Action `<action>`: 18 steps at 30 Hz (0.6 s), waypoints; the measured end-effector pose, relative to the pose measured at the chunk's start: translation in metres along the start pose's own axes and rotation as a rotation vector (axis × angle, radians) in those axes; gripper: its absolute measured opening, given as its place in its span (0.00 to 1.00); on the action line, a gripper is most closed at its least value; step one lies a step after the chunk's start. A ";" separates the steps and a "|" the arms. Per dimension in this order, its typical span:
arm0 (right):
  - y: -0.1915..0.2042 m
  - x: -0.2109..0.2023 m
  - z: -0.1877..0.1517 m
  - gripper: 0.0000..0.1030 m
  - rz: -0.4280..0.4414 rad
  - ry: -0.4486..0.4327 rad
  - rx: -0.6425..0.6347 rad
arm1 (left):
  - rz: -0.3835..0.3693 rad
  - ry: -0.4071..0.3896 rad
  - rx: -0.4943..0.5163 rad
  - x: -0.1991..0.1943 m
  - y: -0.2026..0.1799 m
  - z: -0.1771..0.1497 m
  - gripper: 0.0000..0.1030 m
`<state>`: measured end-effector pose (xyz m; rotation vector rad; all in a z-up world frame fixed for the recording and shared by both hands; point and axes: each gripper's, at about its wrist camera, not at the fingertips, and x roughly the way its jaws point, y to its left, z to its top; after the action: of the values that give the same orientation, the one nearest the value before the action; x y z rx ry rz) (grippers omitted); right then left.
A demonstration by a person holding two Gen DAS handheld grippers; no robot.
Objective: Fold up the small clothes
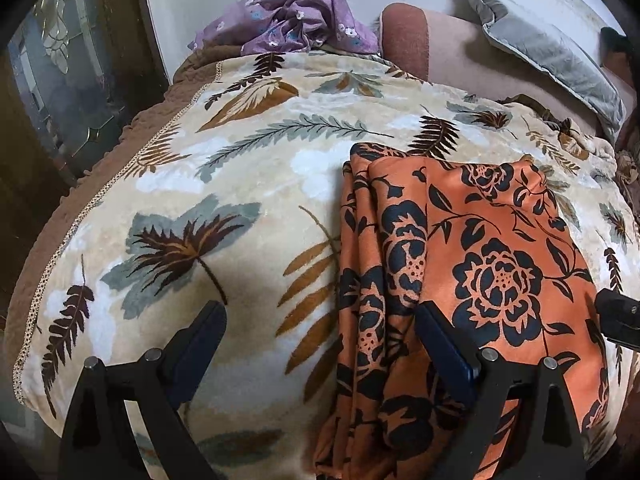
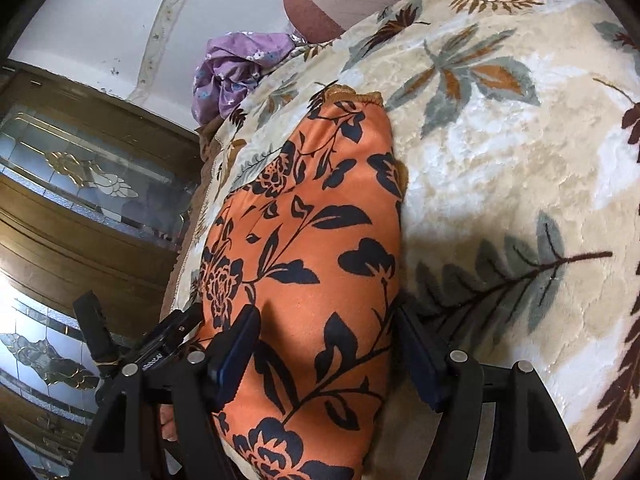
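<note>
Hovering left gripper (image 1: pixel 320 320) spread wide, right gripper (image 2: pixel 326 320) straddling orange garment (image 2: pixel 312 240)

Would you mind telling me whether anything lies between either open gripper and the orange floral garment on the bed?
Nothing visible does. The left gripper is open over the orange floral garment's left edge, and the right gripper is open astride it. The purple floral cloth lies far off, near the wall.

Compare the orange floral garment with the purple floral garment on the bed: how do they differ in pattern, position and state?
The orange garment carries large black roses; the purple garment has small white flowers. The orange one lies smoothed and folded near both grippers; the purple one sits crumpled at the far edge. Both rest on the leaf-print blanket.
</note>
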<state>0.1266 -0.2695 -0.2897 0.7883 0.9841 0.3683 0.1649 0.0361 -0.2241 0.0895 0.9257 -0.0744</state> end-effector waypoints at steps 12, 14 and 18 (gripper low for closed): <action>-0.005 -0.003 -0.004 0.72 0.037 -0.010 0.012 | -0.026 0.033 0.002 -0.013 -0.007 -0.002 0.93; -0.005 -0.003 -0.005 0.72 0.036 -0.006 0.010 | -0.062 0.035 -0.011 -0.021 -0.007 0.001 0.93; -0.006 -0.003 -0.005 0.72 0.041 -0.005 0.021 | -0.173 0.040 0.002 -0.032 -0.005 0.009 0.93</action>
<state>0.1206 -0.2734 -0.2931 0.8291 0.9699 0.3916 0.1526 0.0309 -0.1934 0.0130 0.9716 -0.2343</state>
